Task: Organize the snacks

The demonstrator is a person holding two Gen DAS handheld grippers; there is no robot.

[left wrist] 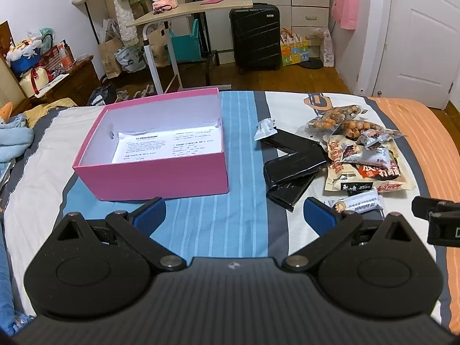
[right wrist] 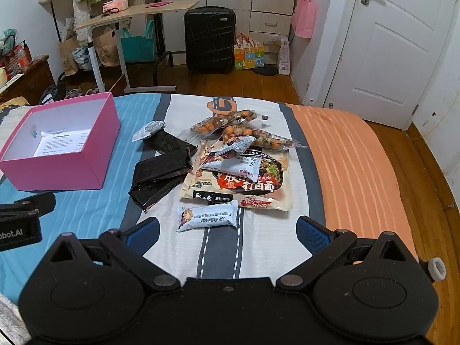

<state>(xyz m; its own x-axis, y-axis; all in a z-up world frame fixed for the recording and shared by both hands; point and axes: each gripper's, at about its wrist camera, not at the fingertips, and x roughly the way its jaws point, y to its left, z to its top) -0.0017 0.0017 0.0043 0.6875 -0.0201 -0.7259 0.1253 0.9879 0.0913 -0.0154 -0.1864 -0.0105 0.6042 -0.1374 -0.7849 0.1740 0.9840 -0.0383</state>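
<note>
A white snack bar [right wrist: 207,215] printed "SF delicious" lies on the bed [right wrist: 345,155] just ahead of the right tool [right wrist: 227,233], between its spread, empty fingers. Behind it sits a noodle bag [right wrist: 230,189] with large Chinese characters, two black packs [right wrist: 161,172] and clear packs of nuts [right wrist: 224,122]. The left tool [left wrist: 234,215] is also released, hovering over the bed near the pink box [left wrist: 152,172], which holds a printed sheet [left wrist: 169,146].
</note>
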